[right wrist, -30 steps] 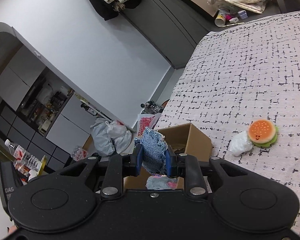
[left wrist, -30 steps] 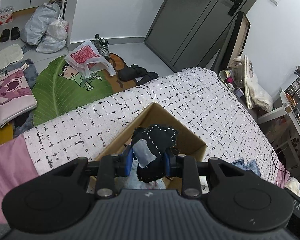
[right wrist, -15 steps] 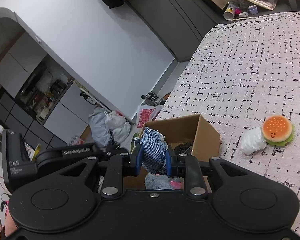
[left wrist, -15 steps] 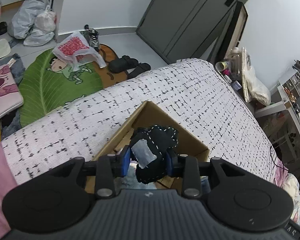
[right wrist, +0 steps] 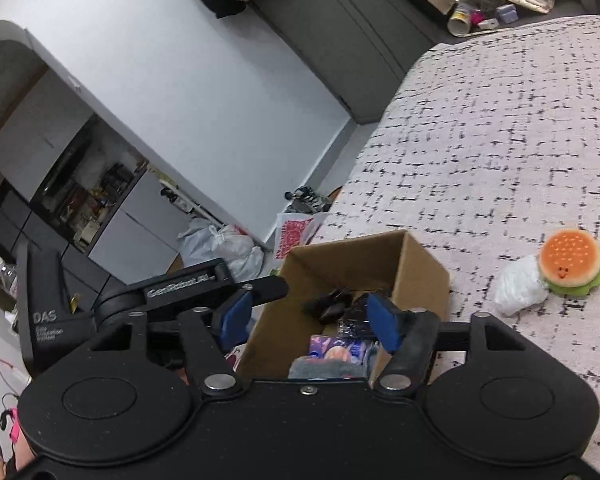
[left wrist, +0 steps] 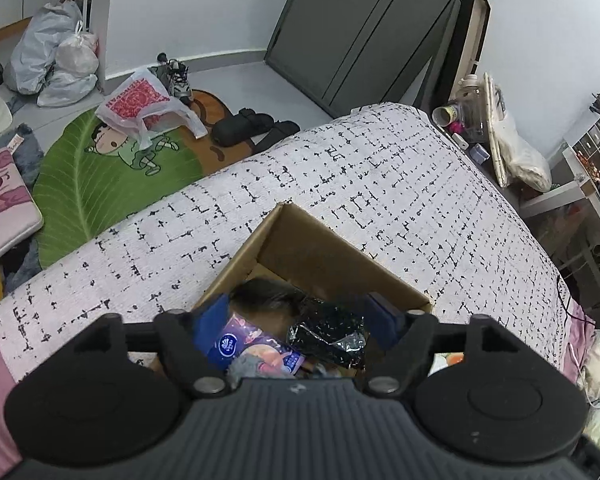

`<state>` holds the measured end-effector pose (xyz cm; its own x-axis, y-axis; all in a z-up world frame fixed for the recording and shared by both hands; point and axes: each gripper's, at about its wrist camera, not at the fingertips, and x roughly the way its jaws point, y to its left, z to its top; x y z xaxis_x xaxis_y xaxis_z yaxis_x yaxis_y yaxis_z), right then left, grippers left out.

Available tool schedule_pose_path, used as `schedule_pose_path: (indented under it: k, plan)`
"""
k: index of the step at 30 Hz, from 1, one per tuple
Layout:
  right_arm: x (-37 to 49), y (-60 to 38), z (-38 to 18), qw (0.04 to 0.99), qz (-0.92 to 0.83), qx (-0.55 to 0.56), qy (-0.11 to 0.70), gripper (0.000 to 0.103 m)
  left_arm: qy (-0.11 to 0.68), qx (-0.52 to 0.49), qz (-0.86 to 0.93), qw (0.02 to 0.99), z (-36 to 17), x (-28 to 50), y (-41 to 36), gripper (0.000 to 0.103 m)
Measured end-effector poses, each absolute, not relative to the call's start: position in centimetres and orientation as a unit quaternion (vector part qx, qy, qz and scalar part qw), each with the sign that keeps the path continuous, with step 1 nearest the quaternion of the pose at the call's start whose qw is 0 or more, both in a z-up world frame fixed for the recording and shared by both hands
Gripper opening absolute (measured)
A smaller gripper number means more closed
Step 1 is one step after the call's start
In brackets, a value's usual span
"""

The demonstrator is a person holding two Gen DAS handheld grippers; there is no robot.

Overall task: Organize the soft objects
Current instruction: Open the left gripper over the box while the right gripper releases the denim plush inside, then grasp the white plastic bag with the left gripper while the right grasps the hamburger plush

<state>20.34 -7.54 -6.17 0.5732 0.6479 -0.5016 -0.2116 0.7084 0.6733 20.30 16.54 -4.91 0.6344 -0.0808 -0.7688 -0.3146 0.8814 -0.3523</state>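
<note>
An open cardboard box (left wrist: 300,236) sits on the bed; it also shows in the right wrist view (right wrist: 420,268). Both grippers hover over it. My left gripper (left wrist: 296,318) is open and empty. My right gripper (right wrist: 310,318) is open and empty too. Inside the box lie a dark furry toy (left wrist: 266,294), a black speckled piece (left wrist: 328,332) and a purple tissue pack (left wrist: 248,342). A burger plush (right wrist: 570,262) and a white crumpled piece (right wrist: 518,286) lie on the bed to the right of the box. The other gripper's body (right wrist: 140,304) is at left.
The bed has a white cover with black marks (left wrist: 380,184). On the floor lie a green leaf rug (left wrist: 96,184), plastic bags (left wrist: 56,56) and shoes (left wrist: 252,132). A cluttered bedside shelf (left wrist: 472,120) stands at the far right.
Both grippers opened over the box. The black stitched piece left my left gripper and the denim piece left my right gripper; both dropped into the box.
</note>
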Motion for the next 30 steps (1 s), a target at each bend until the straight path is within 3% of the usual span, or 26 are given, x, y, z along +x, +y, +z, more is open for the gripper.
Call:
schedule_pose_path:
  k: [4, 6, 9, 30]
  plan:
    - [20.4, -8.6, -5.9, 0.844, 0.228, 0.284, 0.394, 0.069, 0.424, -0.23, 0.08, 0.872, -4.5, 20.1, 16.5, 0.077]
    - [20.4, -9.3, -5.5, 0.845, 0.215, 0.288, 0.396, 0.08, 0.425, -0.232, 0.085, 0.87, -4.1, 19.9, 16.4, 0.077]
    - [20.4, -10.3, -5.0, 0.846, 0.206, 0.298, 0.392, 0.084, 0.423, -0.223, 0.089, 0.874, -3.1, 19.4, 16.0, 0.077]
    - [20.9, -19.4, -6.1, 0.814, 0.086, 0.376, 0.434, 0.084, 0.411, -0.198, 0.079, 0.886, 0.4, 18.0, 9.6, 0.078]
